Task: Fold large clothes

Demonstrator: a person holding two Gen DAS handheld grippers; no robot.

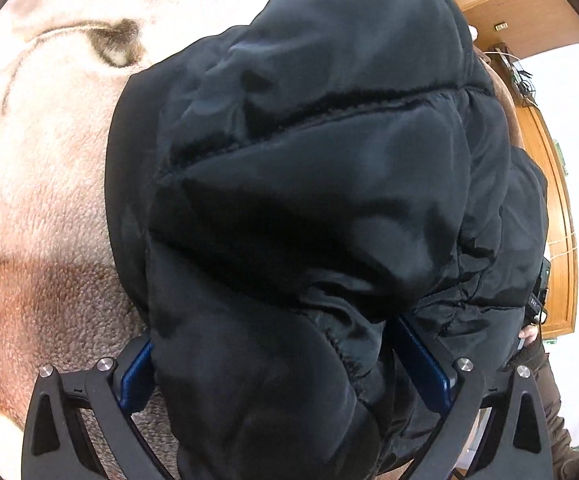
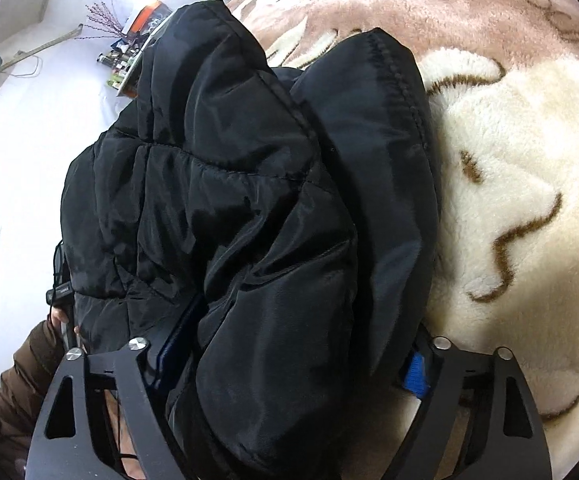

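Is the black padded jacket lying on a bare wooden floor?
No, the black padded jacket lies on a fluffy cream and pink patterned blanket.

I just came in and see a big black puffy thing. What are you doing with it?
A person is folding a black puffy jacket on a fluffy pink and cream blanket. They hold a gripper in each hand. The left gripper and the right gripper each have a thick bunch of the jacket between their fingers, so the jaws stand wide. The jacket is bundled up, not yet neat.
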